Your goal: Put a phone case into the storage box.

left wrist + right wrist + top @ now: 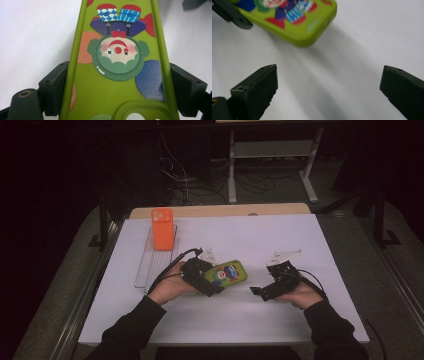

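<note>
A: While the left gripper (212, 287) clamps the green phone case (227, 273), where does that case sit, taking the orange phone (162, 228) as the mark?

B: It is nearer the person than the orange phone and off to its right, well apart from it, over the white table top (260, 240). The orange phone itself lies on a clear ribbed tray (150, 265) at the far left of the sheet.

A: How firm is the grip?

B: In the left gripper view both black pads (53, 85) press against the long edges of the case, one on each side, the cartoon clown print facing up between them. So the jaws are closed on it, fairly wide because the case is wide.

A: And the right gripper (260, 291)?

B: Its jaws stand wide apart with bare table between them. It holds nothing. In the right gripper view the rounded corner of the green case lies ahead of the jaws, apart from them.

A: Where is it from the orange phone?

B: Farther right again than the case, and toward the person, just beside the free end of the case without touching it.
</note>
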Demonstrator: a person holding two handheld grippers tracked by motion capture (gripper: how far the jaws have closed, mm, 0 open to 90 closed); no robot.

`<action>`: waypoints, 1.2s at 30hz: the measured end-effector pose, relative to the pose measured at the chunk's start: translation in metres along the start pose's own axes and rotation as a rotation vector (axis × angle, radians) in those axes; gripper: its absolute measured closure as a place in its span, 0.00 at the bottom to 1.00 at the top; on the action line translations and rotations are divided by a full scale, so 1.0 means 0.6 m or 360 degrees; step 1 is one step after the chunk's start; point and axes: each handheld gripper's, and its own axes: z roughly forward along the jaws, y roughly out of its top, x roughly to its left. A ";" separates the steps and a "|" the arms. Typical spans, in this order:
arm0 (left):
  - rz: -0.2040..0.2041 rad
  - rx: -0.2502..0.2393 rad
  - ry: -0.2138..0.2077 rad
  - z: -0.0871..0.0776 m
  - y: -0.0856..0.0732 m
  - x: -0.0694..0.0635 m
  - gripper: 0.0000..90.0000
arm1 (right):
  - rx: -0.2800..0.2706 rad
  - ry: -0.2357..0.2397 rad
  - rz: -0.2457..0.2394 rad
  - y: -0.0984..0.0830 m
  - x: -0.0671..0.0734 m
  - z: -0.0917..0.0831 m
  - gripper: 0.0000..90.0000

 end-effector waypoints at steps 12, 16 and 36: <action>-0.0093 -0.0026 0.0072 -0.002 0.004 0.000 0.17 | -0.0103 -0.0126 0.0111 -0.020 0.009 0.029 0.01; -0.0104 0.0000 0.0077 0.000 0.005 -0.001 0.17 | -0.0107 -0.0128 0.0079 -0.019 0.012 0.032 0.01; -0.0144 0.0000 0.0053 0.006 0.004 -0.004 0.17 | -0.0151 -0.0350 -0.0322 -0.011 0.032 0.032 0.01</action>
